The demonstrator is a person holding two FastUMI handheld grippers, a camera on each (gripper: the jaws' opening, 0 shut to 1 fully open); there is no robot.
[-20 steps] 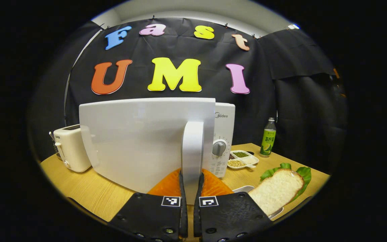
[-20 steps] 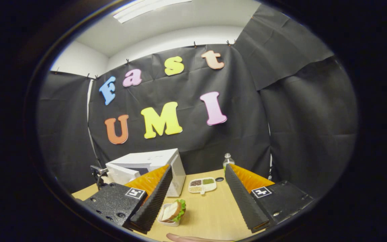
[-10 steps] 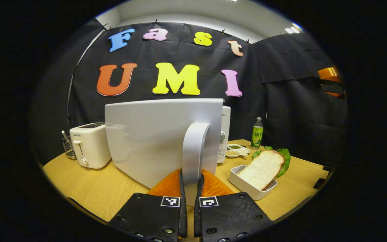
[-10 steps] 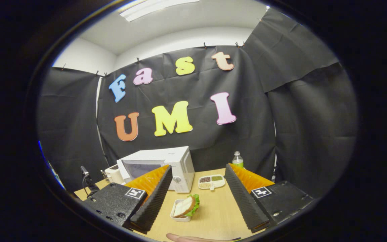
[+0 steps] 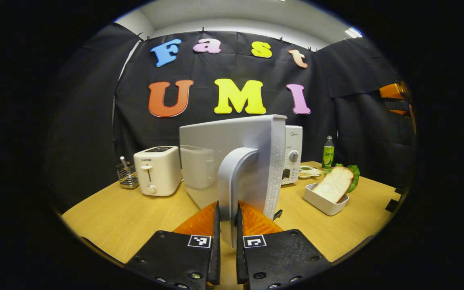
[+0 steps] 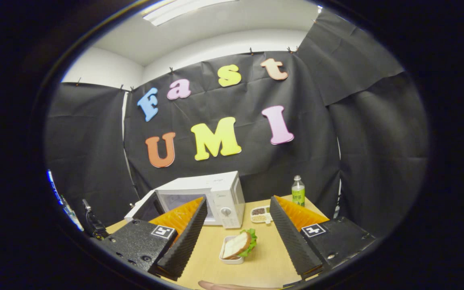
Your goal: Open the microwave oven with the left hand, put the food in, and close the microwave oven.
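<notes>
Bright, even overhead lighting from a ceiling strip light [image 6: 183,8]. Soft glare on the microwave door [image 5: 216,161] and the wooden table [image 5: 127,217]. Faint shadows only. Sharp mid-frame; strong fisheye bending and darkening toward edges.

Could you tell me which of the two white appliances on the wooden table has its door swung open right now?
The larger white microwave oven: the left gripper is shut on its door handle. The small white toaster has only top slots.

Black cloth walls [image 6: 304,153] hung by clips, white ceiling [image 6: 224,28] with a strip light [image 6: 179,6] above, light wooden surface [image 5: 135,217] below.
</notes>
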